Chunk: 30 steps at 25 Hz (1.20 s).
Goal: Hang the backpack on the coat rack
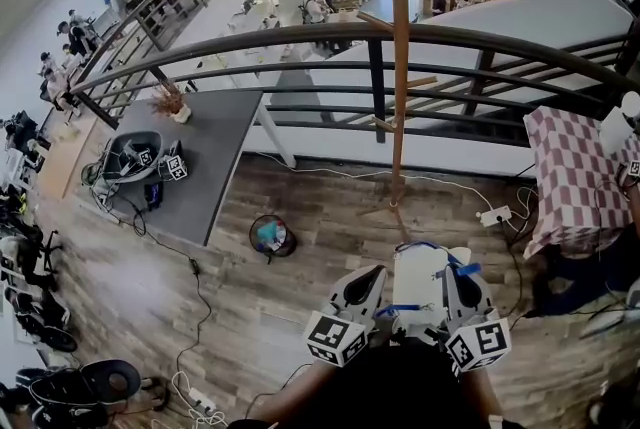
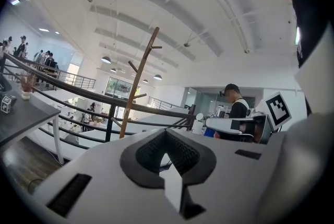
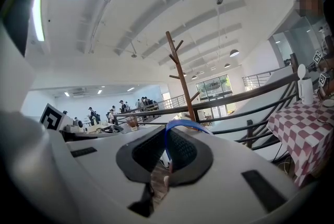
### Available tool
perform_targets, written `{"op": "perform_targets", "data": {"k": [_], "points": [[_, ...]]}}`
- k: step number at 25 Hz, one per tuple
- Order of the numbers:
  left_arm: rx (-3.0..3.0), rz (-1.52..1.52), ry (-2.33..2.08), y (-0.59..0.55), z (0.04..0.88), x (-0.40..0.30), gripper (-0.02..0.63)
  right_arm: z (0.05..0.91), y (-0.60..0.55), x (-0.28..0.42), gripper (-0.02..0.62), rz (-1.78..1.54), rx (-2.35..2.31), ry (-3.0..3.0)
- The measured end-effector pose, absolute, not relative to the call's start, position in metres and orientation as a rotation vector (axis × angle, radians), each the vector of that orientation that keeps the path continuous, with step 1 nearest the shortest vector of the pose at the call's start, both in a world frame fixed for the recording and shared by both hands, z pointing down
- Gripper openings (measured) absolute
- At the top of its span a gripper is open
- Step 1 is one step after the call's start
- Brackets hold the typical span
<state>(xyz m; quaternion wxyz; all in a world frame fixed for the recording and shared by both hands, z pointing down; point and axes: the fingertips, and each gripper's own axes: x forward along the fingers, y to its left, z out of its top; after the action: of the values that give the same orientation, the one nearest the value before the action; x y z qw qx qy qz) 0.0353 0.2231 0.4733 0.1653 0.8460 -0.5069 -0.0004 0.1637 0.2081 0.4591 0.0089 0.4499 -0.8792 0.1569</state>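
The white backpack (image 1: pixel 420 289) with blue straps hangs just in front of me, held between both grippers. My left gripper (image 1: pixel 362 289) is at its left side; in the left gripper view its jaws (image 2: pixel 166 137) are shut on a white piece of the backpack (image 2: pixel 173 186). My right gripper (image 1: pixel 462 292) is at its right side, shut (image 3: pixel 166 138) on a blue strap loop (image 3: pixel 182 124) that arches up out of the pads. The wooden coat rack (image 1: pixel 398 67) stands upright ahead by the railing, its foot on the floor beyond the backpack. It also shows as coat rack (image 2: pixel 136 87) and coat rack (image 3: pixel 181 77).
A dark metal railing (image 1: pixel 380 42) runs behind the rack. A grey table (image 1: pixel 215 167) with gear stands left, a checked-cloth table (image 1: pixel 575 177) right. A power strip (image 1: pixel 495 215), cables and a small round bin (image 1: pixel 270 235) lie on the wooden floor. A person (image 2: pixel 237 108) stands nearby.
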Motion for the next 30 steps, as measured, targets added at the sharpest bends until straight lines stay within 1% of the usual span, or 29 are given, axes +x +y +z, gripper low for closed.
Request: {"op": "perform_targets", "data": {"k": [7, 13, 19, 30], "points": [[2.389, 0.014, -1.49, 0.212, 0.472, 0.053, 0.008, 0.46, 0.197, 0.176, 0.02, 0.498, 1.372, -2.763], [2.344, 0.016, -1.574, 0.209, 0.469, 0.055, 0.008, 0.463, 0.188, 0.181, 0.02, 0.472, 1.293, -2.813], [2.305, 0.035, -1.631, 0.206, 0.467, 0.049, 0.008, 0.469, 0.18, 0.189, 0.02, 0.517, 1.296, -2.81], [2.369, 0.041, -1.545, 0.167, 0.476, 0.051, 0.008, 0.474, 0.156, 0.182, 0.02, 0.486, 1.304, -2.781]]}}
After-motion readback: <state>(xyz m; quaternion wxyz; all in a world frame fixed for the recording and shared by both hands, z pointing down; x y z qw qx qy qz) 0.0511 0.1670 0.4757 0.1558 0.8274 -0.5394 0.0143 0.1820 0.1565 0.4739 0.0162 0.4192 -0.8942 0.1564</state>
